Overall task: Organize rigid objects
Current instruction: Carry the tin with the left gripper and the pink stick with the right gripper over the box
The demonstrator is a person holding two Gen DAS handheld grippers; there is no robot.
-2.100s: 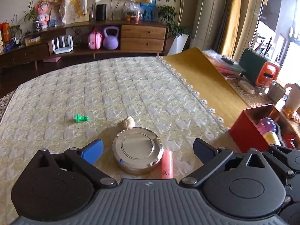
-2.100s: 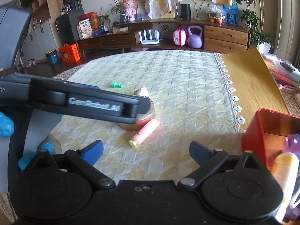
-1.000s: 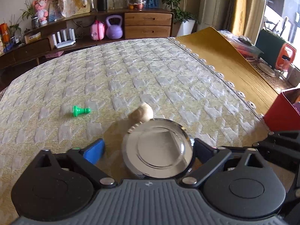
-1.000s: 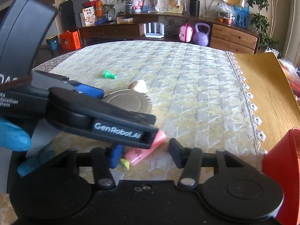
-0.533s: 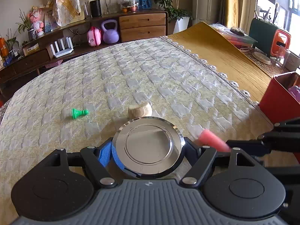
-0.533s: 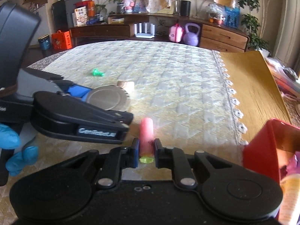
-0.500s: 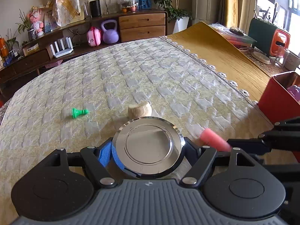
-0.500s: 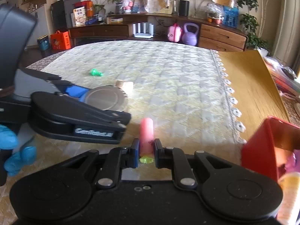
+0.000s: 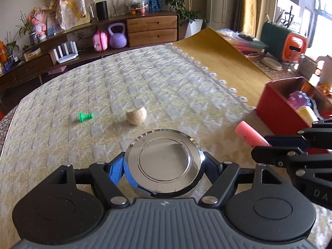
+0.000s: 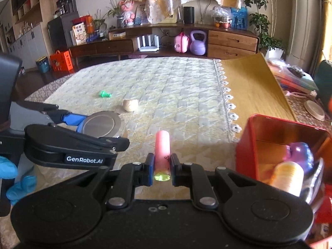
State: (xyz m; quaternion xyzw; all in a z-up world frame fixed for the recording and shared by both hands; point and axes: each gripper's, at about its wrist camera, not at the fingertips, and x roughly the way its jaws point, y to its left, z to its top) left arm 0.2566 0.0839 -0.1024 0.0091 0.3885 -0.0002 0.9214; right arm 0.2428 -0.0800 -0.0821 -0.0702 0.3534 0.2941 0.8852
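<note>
Now round tin (image 9: 164, 161) clamped in left gripper (image 9: 164, 166), clear of table

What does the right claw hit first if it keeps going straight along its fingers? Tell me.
Likely the patterned tablecloth. The right claw, shut on the pink cylinder, points downward across bare cloth; the red box sits off to its right, the beige ball to its left. Depth is uncertain.
</note>
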